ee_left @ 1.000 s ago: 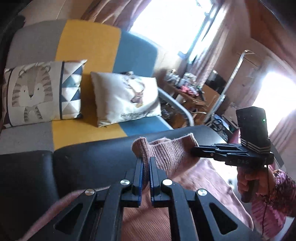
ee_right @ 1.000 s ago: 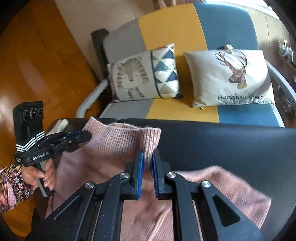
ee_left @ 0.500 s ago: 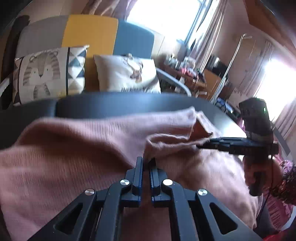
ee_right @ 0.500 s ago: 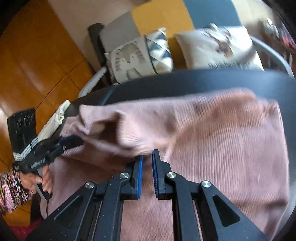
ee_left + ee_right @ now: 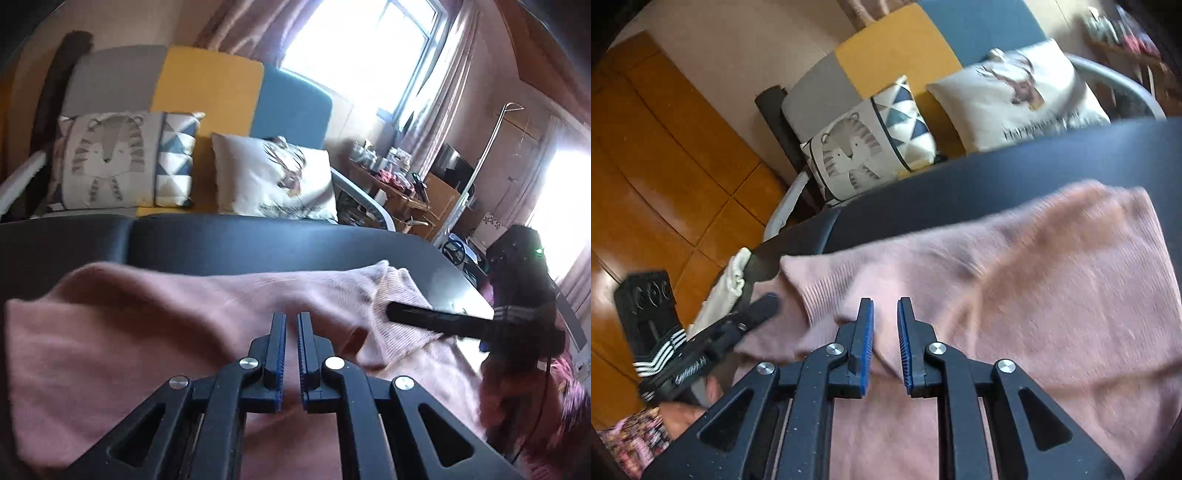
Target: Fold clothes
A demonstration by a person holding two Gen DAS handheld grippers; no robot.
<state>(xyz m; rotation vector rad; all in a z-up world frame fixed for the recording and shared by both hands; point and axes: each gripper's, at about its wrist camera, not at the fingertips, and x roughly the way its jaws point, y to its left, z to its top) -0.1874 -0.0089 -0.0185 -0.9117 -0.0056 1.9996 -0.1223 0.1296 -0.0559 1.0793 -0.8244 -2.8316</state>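
Pink knitwear, a ribbed sweater (image 5: 1015, 295), lies spread over the dark worktop (image 5: 997, 184), its folded-over edge running across both wrist views. The left gripper (image 5: 291, 321) sits low over the sweater (image 5: 147, 325) with its blue-lined fingers (image 5: 277, 354) drawn nearly together; the narrow slit between them shows only fabric below, and no fold can be seen pinched there. The right gripper (image 5: 885, 314) has just been parting its jaws, which now stand a little apart, and a raised ridge of pink knit sits in the gap between the pads without being clearly squeezed. In the left wrist view the right gripper (image 5: 391, 308) reaches in from the right, its black fingers lying on the ribbed cuff, held by a hand (image 5: 498, 391) in a patterned sleeve. In the right wrist view the left gripper (image 5: 772, 301) comes in from the lower left, its tip at the sweater's near corner. Beyond the worktop stands a sofa (image 5: 207, 85) in grey, yellow and blue, carrying a tiger cushion (image 5: 110, 158) and a deer cushion (image 5: 273, 181). Orange wooden floor (image 5: 665, 147) shows to the left.
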